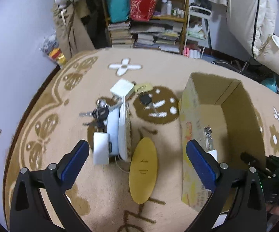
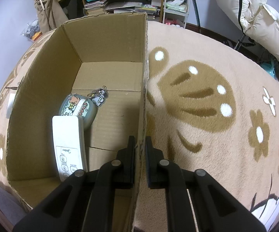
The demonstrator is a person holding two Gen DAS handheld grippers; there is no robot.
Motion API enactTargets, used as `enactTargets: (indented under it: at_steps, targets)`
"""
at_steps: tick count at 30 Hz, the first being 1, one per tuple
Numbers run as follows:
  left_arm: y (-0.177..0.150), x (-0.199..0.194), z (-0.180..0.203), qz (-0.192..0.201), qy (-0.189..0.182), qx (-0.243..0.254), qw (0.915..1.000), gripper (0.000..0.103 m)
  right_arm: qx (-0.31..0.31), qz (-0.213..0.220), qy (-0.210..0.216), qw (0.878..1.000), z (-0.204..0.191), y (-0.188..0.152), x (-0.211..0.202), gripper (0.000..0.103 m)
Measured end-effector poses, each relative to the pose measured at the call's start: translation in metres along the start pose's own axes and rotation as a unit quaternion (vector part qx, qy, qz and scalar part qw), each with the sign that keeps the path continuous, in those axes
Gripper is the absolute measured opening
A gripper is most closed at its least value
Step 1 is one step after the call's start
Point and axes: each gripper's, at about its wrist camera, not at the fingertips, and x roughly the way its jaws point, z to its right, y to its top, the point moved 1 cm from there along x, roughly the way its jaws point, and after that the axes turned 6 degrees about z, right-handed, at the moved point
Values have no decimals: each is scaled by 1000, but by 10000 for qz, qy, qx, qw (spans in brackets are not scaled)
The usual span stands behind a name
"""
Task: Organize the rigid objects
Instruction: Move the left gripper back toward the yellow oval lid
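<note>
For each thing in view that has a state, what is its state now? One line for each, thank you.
Left gripper: open, empty, above the carpet.
Right gripper: shut on the cardboard box wall.
Cardboard box: open at the top, partly filled.
White remote: lying flat inside the box.
Cartoon pouch: inside the box, beside the remote.
Bunch of keys: on the carpet, outside the box.
White charger: on the carpet, outside the box.

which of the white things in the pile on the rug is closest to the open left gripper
The flat white power adapter, lying just ahead of the left gripper; the square white box sits at the pile's far end.
</note>
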Motion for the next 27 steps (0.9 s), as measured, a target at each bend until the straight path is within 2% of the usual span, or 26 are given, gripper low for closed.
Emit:
enactTargets:
  at_steps: [10,27]
  targets:
    - [-29,34,-14,-424,-21,-158,9990,100,1,-4,9,10000,2,0,1,11]
    - [-68,86,-10,-1161,32,-247,9929,100,-11,-27,4,10000,1,-2,3,11]
